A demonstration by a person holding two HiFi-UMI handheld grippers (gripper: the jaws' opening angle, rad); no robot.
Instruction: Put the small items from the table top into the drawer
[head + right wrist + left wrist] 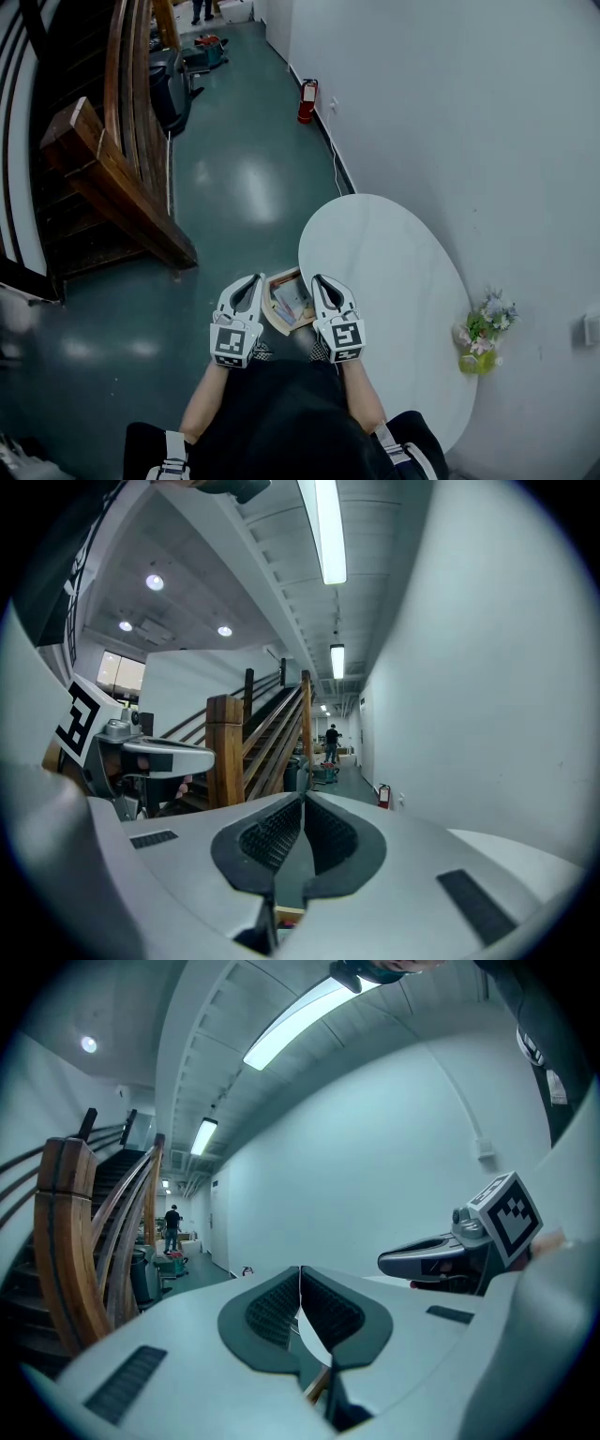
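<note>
A wooden drawer (277, 323) stands pulled out from the left edge of the white oval table (394, 272). Several small colourful items (292, 302) lie inside it. My left gripper (256, 279) hangs over the drawer's left side and my right gripper (320, 279) over its right side. They sit side by side, both pointing away from me. In the left gripper view the left gripper (300, 1271) has its ribbed pads together with nothing between them. In the right gripper view the right gripper (303, 801) is likewise shut and empty.
A small pot of flowers (482, 336) sits at the table's right edge against the white wall. A wooden staircase (103, 178) rises on the left. A red fire extinguisher (307, 101) stands by the wall down the corridor, where a person (331, 742) stands far off.
</note>
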